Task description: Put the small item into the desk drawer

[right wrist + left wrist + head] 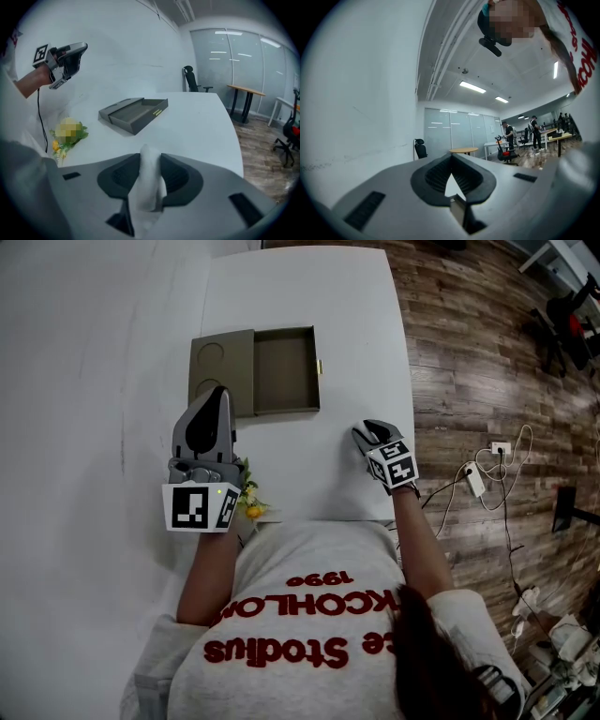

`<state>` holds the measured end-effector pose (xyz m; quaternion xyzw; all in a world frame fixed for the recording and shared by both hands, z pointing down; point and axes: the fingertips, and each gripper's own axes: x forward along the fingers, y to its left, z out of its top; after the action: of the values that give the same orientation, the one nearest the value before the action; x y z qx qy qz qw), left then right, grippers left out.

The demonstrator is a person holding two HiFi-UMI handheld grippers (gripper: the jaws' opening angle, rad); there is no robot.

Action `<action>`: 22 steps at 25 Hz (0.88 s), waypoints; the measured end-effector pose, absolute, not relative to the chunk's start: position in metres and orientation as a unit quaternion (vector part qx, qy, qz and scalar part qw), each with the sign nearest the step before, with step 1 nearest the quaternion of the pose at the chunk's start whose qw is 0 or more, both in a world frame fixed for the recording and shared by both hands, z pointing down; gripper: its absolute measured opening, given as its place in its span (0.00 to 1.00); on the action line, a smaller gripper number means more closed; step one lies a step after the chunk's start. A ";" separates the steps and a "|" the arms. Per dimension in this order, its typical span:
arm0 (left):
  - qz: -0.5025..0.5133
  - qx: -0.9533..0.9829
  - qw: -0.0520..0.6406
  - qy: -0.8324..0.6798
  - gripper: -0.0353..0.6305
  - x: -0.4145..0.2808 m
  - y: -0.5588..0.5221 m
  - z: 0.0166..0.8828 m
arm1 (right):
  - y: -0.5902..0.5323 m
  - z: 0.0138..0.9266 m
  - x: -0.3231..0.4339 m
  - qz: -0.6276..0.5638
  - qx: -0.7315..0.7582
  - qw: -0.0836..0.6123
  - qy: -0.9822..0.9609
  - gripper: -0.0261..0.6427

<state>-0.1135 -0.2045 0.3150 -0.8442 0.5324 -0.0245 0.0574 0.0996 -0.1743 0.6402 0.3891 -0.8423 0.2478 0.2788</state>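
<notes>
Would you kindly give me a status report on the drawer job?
Left gripper shut, empty, held up. Right gripper shut on white item, short of drawer. Drawer open; flowers off to the side, not in path.

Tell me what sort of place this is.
Probably an open office: glass partition walls, a black swivel chair near a round table, and strip lights in the ceiling.

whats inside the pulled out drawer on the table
The pulled-out drawer shows only its bare brown floor, nothing in it. Whatever lies under the casing is covered. The small white item is gripped in the right claw.
</notes>
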 end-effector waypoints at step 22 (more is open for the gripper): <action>-0.004 -0.840 0.053 0.540 0.06 -0.120 -0.207 0.310 | -0.229 0.366 0.082 0.073 0.442 0.007 -0.894 0.24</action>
<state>-0.1204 -0.2067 0.3097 -0.8400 0.5400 -0.0045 0.0535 0.0818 -0.2288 0.3661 0.4418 -0.8941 0.0726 0.0074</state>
